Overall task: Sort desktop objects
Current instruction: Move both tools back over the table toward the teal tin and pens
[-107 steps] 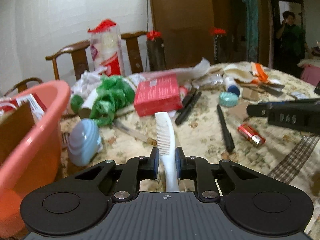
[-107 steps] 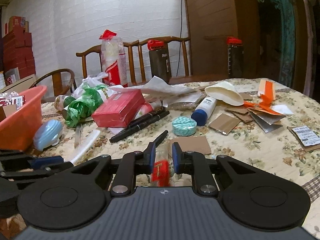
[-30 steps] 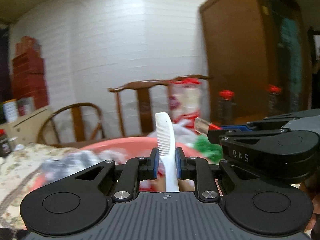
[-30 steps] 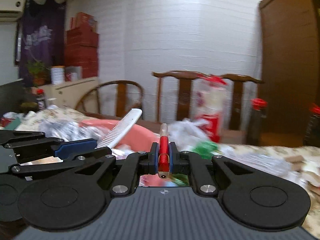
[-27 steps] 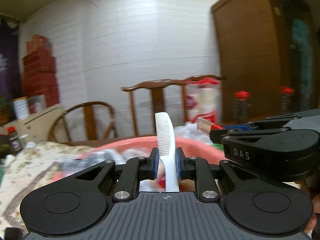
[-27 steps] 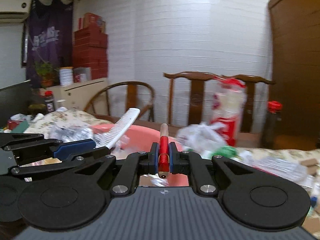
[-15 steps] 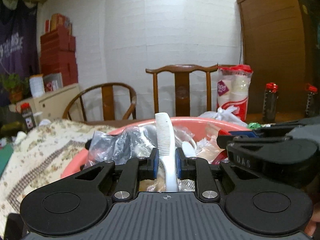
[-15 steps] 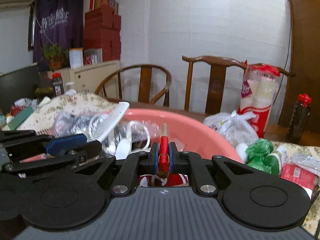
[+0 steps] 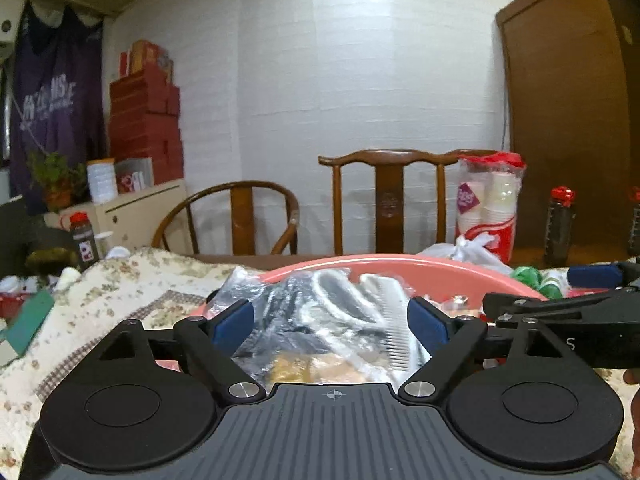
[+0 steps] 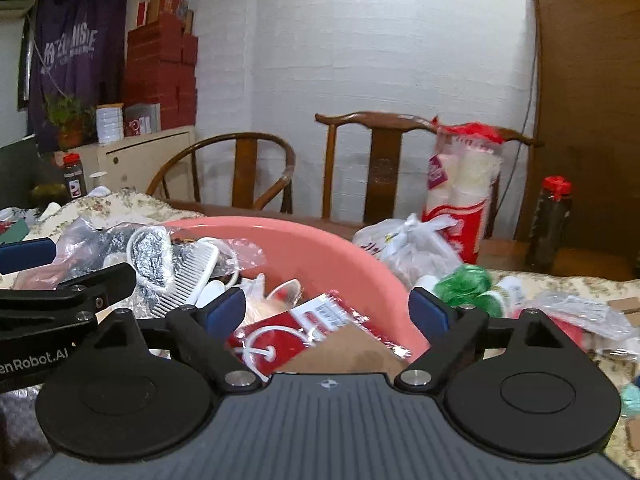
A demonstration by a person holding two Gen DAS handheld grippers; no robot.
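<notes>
A pink plastic basin stands on the table, full of bags and packets. A white comb lies loose on the pile inside it; it also shows in the right wrist view. My left gripper is open and empty above the basin's near side. My right gripper is open and empty over the basin, beside the left one. The red tube it held is not visible among the basin's contents.
A red packet and cardboard lie in the basin. Green bags, a white bag and a sleeve of cups stand right of it. Wooden chairs stand behind the table.
Both grippers have opened over the basin. The comb has dropped from the left one onto the pile, and the red tube has left the right one.
</notes>
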